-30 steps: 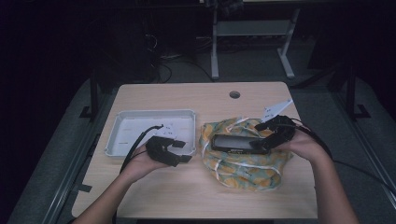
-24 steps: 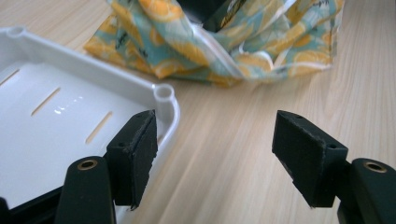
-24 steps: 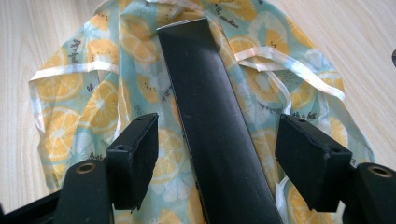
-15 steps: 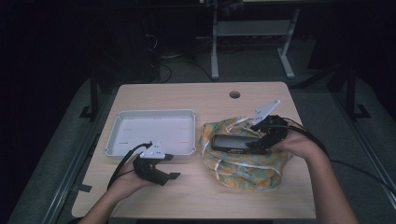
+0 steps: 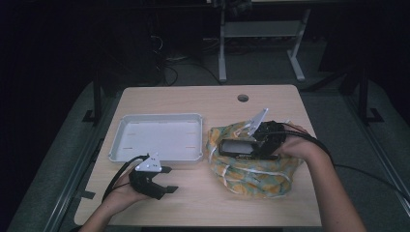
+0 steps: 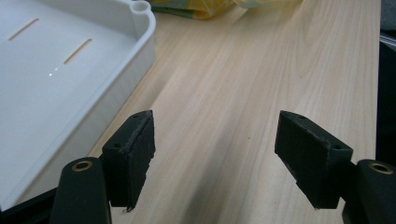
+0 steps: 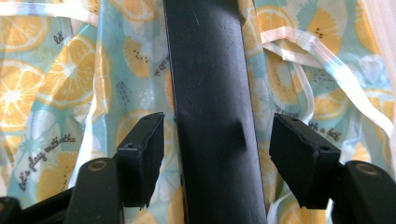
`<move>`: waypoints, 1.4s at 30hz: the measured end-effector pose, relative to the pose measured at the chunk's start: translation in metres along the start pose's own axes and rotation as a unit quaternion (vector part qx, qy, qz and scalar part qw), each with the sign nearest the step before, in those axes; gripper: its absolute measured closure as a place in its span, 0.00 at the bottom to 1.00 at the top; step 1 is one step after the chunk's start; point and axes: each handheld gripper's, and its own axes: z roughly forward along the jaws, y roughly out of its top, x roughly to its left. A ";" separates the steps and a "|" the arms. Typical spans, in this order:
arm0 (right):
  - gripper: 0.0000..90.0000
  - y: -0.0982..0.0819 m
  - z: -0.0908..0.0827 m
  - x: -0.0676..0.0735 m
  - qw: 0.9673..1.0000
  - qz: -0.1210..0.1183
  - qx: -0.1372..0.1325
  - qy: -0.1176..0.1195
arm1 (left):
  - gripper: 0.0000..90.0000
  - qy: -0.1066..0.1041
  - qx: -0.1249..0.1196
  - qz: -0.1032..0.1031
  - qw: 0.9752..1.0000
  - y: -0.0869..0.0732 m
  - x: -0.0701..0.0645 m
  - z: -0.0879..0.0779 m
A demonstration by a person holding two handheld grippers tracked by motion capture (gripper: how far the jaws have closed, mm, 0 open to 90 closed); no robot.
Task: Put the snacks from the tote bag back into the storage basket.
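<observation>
While the long black case lies on the lemon-print bag, it is straddled by the right gripper – jaws just closing, not yet pressing – across its long axis; the left gripper is held open, well apart.

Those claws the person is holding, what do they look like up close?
Each claw, left claw and right claw, is a chunky black body with two blocky black jaws on rounded arms bearing brass-ringed holes. A grey three-cornered plate sits on top, and a black cable trails back from it. The forearms are bare, no sleeves showing.
</observation>
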 end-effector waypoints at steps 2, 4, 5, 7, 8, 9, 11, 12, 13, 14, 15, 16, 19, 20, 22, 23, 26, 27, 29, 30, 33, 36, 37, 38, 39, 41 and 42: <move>0.39 0.000 0.003 -0.001 1.000 0.002 0.003 0.004 | 0.32 -0.002 0.000 0.001 1.000 0.000 0.000 0.001; 0.39 -0.001 0.007 -0.001 1.000 0.000 0.009 0.005 | 0.32 -0.003 0.002 0.003 1.000 0.000 0.000 0.001; 0.39 -0.001 0.008 -0.002 1.000 -0.002 0.013 0.005 | 0.32 -0.004 0.002 0.003 1.000 0.000 0.000 0.002; 0.38 -0.001 0.012 -0.001 1.000 -0.001 0.021 0.006 | 0.32 -0.004 0.004 0.004 1.000 0.000 0.000 0.002; 0.38 -0.002 0.014 -0.002 1.000 -0.003 0.025 0.005 | 0.32 -0.005 0.004 0.003 1.000 0.000 -0.001 0.003; 0.38 -0.002 0.016 -0.002 1.000 -0.003 0.026 0.006 | 0.32 -0.006 0.004 0.004 1.000 0.000 -0.001 0.003; 0.38 -0.004 0.020 -0.003 1.000 0.001 0.022 0.012 | 0.32 -0.005 0.004 0.004 1.000 0.000 -0.001 0.004; 0.38 -0.005 0.022 -0.003 1.000 0.003 0.021 0.013 | 0.32 -0.006 0.005 0.003 1.000 0.000 -0.001 0.004; 0.38 -0.007 0.024 -0.003 1.000 0.004 0.021 0.013 | 0.32 -0.006 0.005 0.004 1.000 0.000 -0.001 0.004; 0.38 -0.007 0.026 -0.003 1.000 0.003 0.020 0.014 | 0.32 -0.006 0.006 0.004 1.000 0.000 -0.001 0.004; 0.39 -0.009 0.028 -0.004 1.000 0.002 0.017 0.014 | 0.32 -0.006 0.007 0.004 1.000 0.000 0.000 0.005; 0.39 -0.009 0.029 -0.004 1.000 0.002 0.016 0.014 | 0.32 -0.007 0.007 0.002 1.000 0.000 0.000 0.005; 0.41 -0.009 0.032 -0.005 1.000 0.002 0.017 0.014 | 0.32 -0.008 0.009 0.003 1.000 0.000 -0.001 0.006; 0.41 -0.009 0.033 -0.006 1.000 0.000 0.015 0.016 | 0.32 -0.009 0.010 0.003 1.000 0.000 -0.001 0.007; 0.42 -0.009 0.034 -0.006 1.000 -0.001 0.013 0.017 | 0.32 -0.009 0.011 0.002 1.000 0.000 -0.001 0.007; 0.42 -0.010 0.033 -0.006 1.000 0.001 0.012 0.019 | 0.32 -0.010 0.011 0.002 1.000 0.000 -0.002 0.007; 0.44 -0.010 0.033 -0.007 1.000 -0.003 0.008 0.023 | 0.32 -0.014 0.011 0.003 1.000 -0.001 -0.002 0.008; 0.45 -0.011 0.032 -0.007 1.000 -0.004 0.005 0.025 | 0.32 -0.016 0.011 0.003 1.000 -0.001 -0.002 0.009; 0.46 -0.011 0.031 -0.007 1.000 -0.006 0.001 0.029 | 0.32 -0.017 0.012 0.005 1.000 -0.001 -0.002 0.010; 0.46 -0.011 0.031 -0.007 1.000 -0.008 -0.002 0.031 | 0.32 -0.018 0.012 0.006 1.000 0.000 -0.002 0.010; 0.47 -0.011 0.028 -0.007 0.999 -0.003 -0.009 0.041 | 0.32 -0.019 0.009 0.003 1.000 0.000 -0.003 0.010; 0.47 -0.012 0.025 -0.007 0.999 -0.004 -0.018 0.042 | 0.32 -0.019 0.009 0.002 1.000 0.000 -0.003 0.010; 0.47 -0.012 0.024 -0.007 0.999 -0.004 -0.019 0.042 | 0.32 -0.019 0.009 0.002 1.000 0.000 -0.003 0.010; 0.47 -0.012 0.022 -0.007 0.999 -0.003 -0.023 0.042 | 0.32 -0.020 0.009 0.003 1.000 0.000 -0.003 0.010; 0.47 -0.012 0.021 -0.007 0.999 0.000 -0.023 0.043 | 0.32 -0.019 0.010 0.002 1.000 0.000 -0.004 0.010; 0.47 -0.012 0.018 -0.007 0.999 0.003 -0.023 0.041 | 0.32 -0.019 0.009 0.002 1.000 0.000 -0.004 0.010; 0.47 -0.012 0.017 -0.007 0.999 0.004 -0.022 0.041 | 0.32 -0.019 0.009 0.004 1.000 0.000 -0.004 0.010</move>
